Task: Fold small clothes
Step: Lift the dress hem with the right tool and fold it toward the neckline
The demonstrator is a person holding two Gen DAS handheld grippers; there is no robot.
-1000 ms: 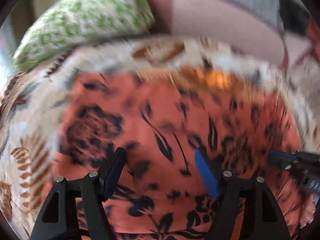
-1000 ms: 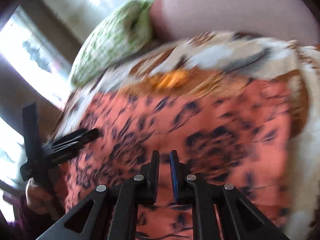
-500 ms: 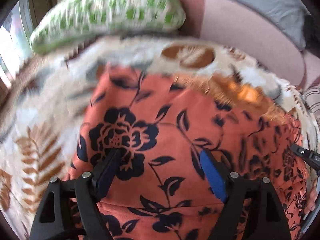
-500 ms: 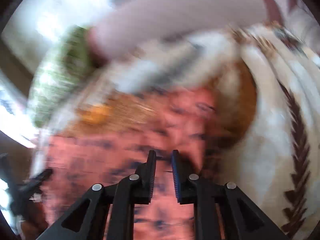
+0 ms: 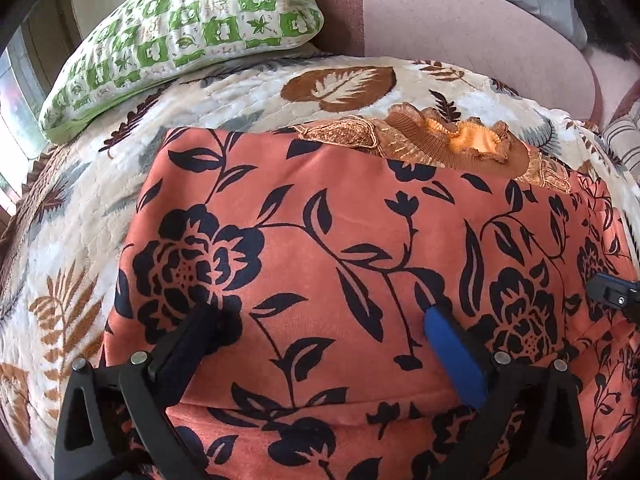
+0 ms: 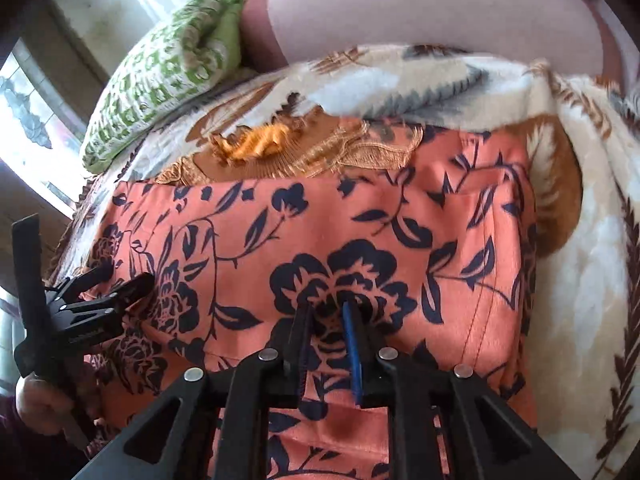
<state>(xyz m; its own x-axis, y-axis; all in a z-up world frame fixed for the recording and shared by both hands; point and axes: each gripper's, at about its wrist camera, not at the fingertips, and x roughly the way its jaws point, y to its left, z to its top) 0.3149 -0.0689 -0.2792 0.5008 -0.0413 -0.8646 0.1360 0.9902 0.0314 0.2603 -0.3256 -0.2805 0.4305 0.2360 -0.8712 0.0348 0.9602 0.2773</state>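
Orange floral garment [image 5: 340, 248] bears no readable writing; left jaws spread wide, right jaws nearly closed, empty.

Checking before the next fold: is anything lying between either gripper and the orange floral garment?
Nothing visible. The left gripper, jaws wide open, sits directly over the orange floral garment; the right gripper has its jaws nearly closed against the same cloth.

Orange garment [image 5: 340, 216] with black flowers, cream leaf-print blanket [image 5: 248, 96], green-checked pillow [image 5: 188, 24], pink sofa back [image 5: 460, 28]
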